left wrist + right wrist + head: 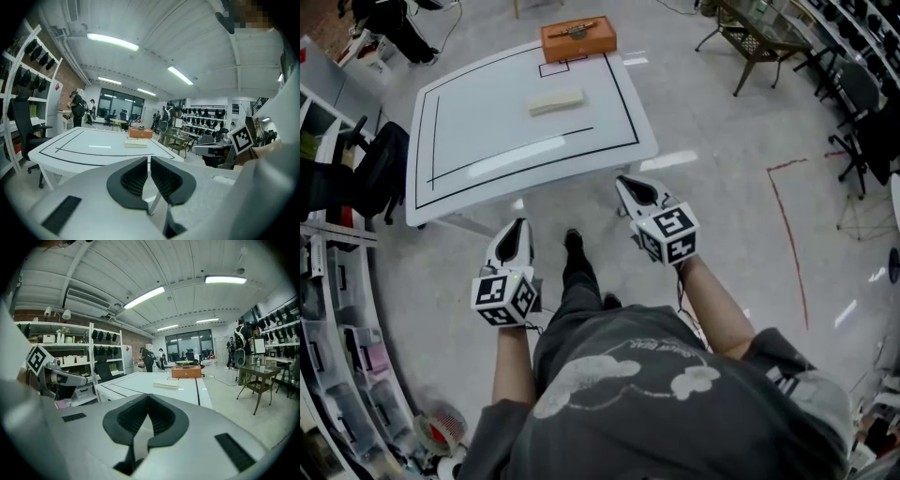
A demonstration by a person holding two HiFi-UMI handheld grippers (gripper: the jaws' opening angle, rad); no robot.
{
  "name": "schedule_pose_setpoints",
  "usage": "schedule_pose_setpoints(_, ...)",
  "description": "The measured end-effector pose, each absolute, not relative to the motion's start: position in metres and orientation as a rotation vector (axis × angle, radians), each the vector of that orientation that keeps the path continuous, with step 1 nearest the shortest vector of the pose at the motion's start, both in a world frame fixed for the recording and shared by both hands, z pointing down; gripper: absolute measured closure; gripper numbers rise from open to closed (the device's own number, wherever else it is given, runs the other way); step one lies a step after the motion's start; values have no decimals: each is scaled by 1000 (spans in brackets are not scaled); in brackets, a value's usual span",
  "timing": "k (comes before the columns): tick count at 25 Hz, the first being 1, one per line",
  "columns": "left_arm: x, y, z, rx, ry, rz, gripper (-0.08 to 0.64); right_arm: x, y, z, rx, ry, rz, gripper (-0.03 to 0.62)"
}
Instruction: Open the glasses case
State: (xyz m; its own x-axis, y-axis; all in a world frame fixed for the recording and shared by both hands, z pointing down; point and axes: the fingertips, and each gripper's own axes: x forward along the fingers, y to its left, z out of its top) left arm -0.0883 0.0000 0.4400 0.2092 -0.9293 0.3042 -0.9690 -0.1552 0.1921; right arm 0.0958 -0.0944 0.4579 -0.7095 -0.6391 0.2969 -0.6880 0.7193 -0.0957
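Note:
The glasses case (556, 100) is a pale cream oblong lying flat and closed on the far half of the white table (487, 141). It also shows far off in the left gripper view (136, 139) and the right gripper view (166, 385). Both grippers hang in the air short of the table's near edge, well away from the case. My left gripper (518, 225) (149, 159) is shut with nothing between its pads. My right gripper (623, 183) (148, 397) is shut and empty too, and sits a little closer to the table.
An orange box (577, 38) stands at the table's far edge beyond the case. A black office chair (380, 169) and storage shelves (337, 309) are on the left. A metal side table (759, 42) and red floor tape (787, 225) lie to the right.

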Motion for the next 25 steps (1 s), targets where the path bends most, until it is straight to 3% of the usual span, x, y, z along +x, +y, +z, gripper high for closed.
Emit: schedule_pose_setpoints(25,-143,-258,491,2171,-1522,361,557,32,-301,488,1048,-2464,274,570)
